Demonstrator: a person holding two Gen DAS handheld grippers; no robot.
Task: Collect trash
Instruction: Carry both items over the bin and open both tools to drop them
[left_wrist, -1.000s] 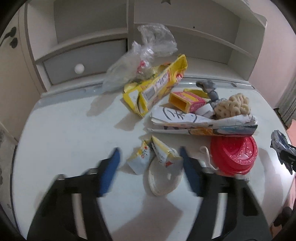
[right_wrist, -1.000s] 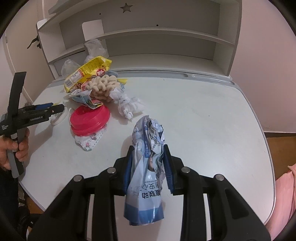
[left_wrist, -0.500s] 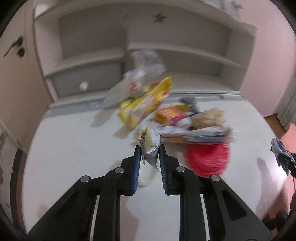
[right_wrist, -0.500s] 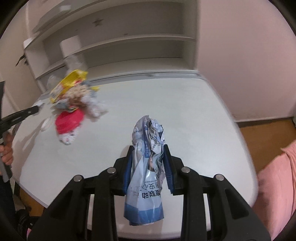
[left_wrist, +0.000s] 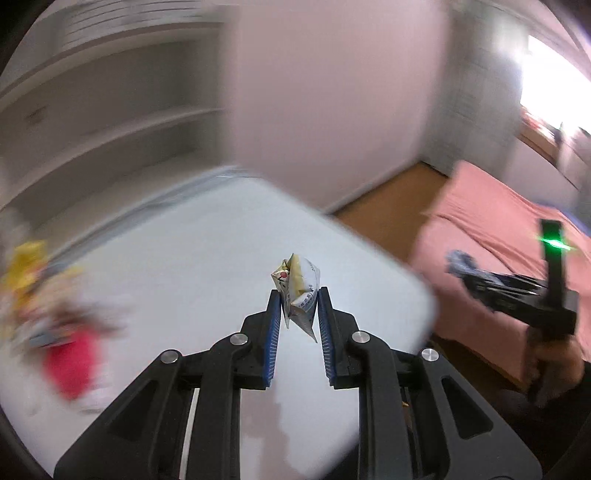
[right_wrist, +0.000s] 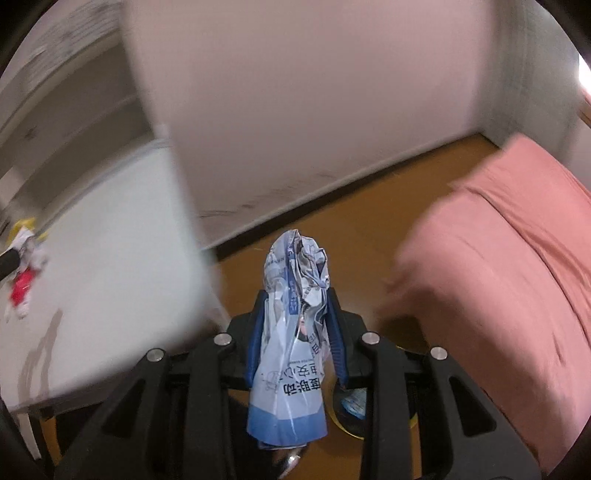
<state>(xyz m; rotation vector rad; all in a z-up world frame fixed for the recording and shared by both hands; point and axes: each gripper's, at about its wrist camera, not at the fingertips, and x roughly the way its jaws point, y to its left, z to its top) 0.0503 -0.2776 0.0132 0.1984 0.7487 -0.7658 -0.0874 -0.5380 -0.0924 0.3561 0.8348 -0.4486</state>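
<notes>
Between the blue pads of the left gripper (left_wrist: 297, 308) sits a small crumpled white-and-yellow sachet (left_wrist: 298, 291), pinched at its lower half and lifted clear of the white worktop (left_wrist: 192, 258), probably so it can be carried off to a bin. Its jaws have just been closing on it. The right gripper (right_wrist: 295, 325) clamps a crushed blue-and-white plastic wrapper (right_wrist: 295, 332) above the brown floor (right_wrist: 369, 206); its dark Chinese print hangs upside down. More litter remains blurred on the worktop.
</notes>
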